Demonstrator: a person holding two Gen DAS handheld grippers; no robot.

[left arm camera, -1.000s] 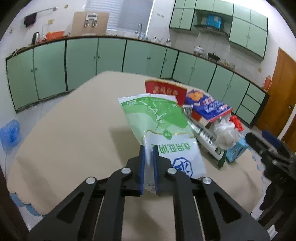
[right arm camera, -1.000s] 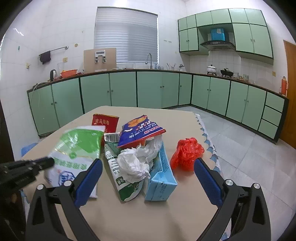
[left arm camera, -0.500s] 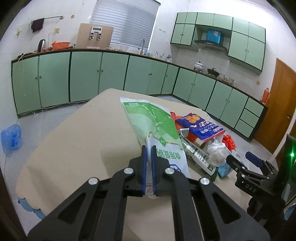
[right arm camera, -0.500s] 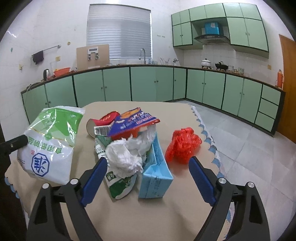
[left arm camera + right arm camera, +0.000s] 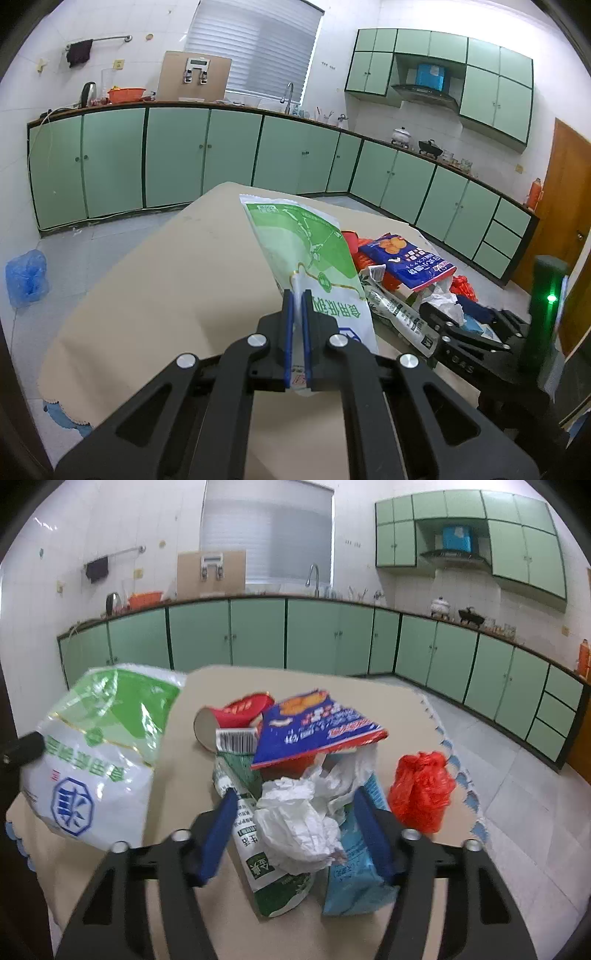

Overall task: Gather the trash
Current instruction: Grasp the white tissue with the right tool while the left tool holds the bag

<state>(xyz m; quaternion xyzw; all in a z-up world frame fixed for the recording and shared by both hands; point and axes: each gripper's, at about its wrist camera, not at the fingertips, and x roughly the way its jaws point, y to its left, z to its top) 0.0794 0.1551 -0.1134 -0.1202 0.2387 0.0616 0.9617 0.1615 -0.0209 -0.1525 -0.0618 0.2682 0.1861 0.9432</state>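
My left gripper [image 5: 297,295] is shut on a green and white plastic bag [image 5: 310,258] and holds it above the beige table [image 5: 177,295]; the bag also shows in the right wrist view [image 5: 96,753]. My right gripper [image 5: 295,801] is open, its fingers on either side of a crumpled white tissue [image 5: 295,823] in the trash pile. The pile holds a blue snack bag [image 5: 314,731], a red cup [image 5: 236,716], a green and white carton [image 5: 258,849], a light blue pack [image 5: 354,864] and a red plastic bag [image 5: 421,790].
Green cabinets [image 5: 177,155] run along the walls under a counter with a sink. A blue plastic bag [image 5: 26,277] lies on the floor at the left. The table's scalloped edge [image 5: 458,775] is just right of the pile. A wooden door [image 5: 569,206] is at the right.
My left gripper has lifted the green and white bag off the table. My right gripper has moved in onto the pile, and its fingers have come closer together around the tissue.
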